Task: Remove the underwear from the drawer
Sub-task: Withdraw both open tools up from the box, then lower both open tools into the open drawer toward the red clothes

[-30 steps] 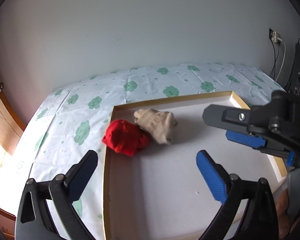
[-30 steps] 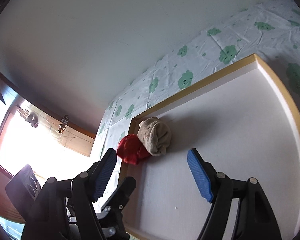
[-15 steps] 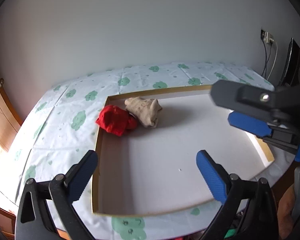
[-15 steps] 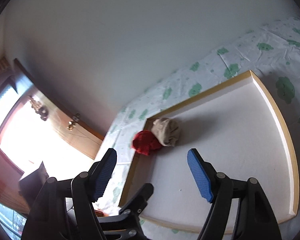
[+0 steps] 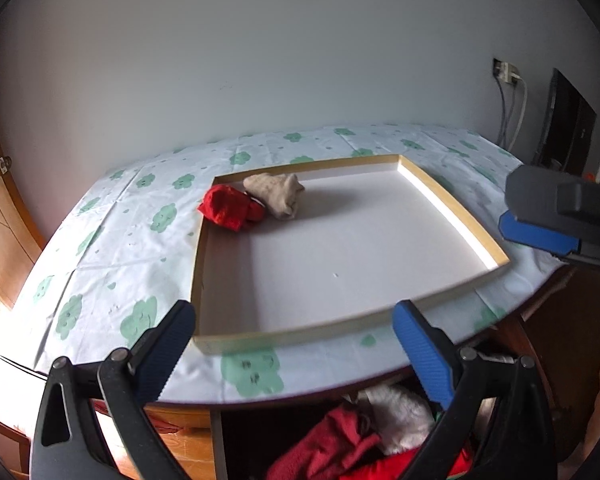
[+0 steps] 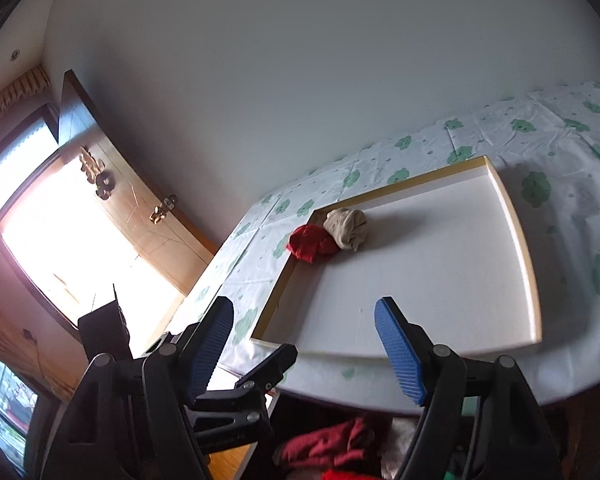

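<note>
A table under a white cloth printed with green clouds (image 5: 112, 248) carries a shallow white tray with a wooden rim (image 5: 452, 208), and below the table edge an open drawer (image 5: 260, 440) shows red and white garments (image 5: 340, 440) heaped inside. In the tray's far corner a red underwear piece (image 5: 226, 212) lies touching a beige one (image 5: 278, 194). The left gripper (image 5: 296, 344) and right gripper (image 6: 304, 344) both stand spread with nothing between the blue pads

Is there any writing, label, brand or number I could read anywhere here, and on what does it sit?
None can be read.
Left tool: faint pale lettering on its black body, too blurred to read.
Tablecloth: green cloud faces only, no words.
Tray, red garment, beige garment: no text visible.
</note>
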`<state>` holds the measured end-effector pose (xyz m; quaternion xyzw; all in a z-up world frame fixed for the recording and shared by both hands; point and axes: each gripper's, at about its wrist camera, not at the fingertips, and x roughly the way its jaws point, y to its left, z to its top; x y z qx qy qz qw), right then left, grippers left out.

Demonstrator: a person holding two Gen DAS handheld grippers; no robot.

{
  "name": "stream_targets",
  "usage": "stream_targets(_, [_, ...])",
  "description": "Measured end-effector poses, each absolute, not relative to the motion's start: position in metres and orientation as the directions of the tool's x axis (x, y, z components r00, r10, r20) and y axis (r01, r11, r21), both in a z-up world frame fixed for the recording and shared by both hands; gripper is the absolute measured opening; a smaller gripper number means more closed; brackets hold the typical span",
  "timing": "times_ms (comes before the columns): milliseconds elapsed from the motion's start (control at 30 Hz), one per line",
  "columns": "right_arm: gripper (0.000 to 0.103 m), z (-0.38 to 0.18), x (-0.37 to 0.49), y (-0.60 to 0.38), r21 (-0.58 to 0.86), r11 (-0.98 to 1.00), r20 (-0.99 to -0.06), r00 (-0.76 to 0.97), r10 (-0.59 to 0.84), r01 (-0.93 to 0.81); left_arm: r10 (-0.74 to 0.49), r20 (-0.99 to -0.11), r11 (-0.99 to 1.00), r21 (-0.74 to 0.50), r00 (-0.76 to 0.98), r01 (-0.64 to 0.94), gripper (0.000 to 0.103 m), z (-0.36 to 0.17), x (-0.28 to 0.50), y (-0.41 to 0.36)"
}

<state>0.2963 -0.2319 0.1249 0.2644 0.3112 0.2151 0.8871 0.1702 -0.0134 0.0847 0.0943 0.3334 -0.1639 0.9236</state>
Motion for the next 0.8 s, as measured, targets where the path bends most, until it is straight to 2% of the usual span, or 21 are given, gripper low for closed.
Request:
stream_targets(367, [0.075,0.121,0.23,-0.26,0.696,0.681,-0.44,0.615,0.654,-0.227,-0.31,-0.651,0.905,0.022,0.693,0.425,0.1,0.077,0.115,0.007])
stream_targets(533, [0.075,0.12,0.2,-0.278,0.682,0.694,-0.453,0.613,0.647,-0.229,-0.257,-0.671,0.915,0.062,0.695,0.398,0.101,0.06,0.102,0.022])
stream_targets(800, [0.075,0.075,0.18,-0.274,0.592,0.783,-0.55,0.615,0.565,-0.19,-0.184,-0.723,0.902,0.144,0.666,0.406,0.101,0.015,0.094,0.028])
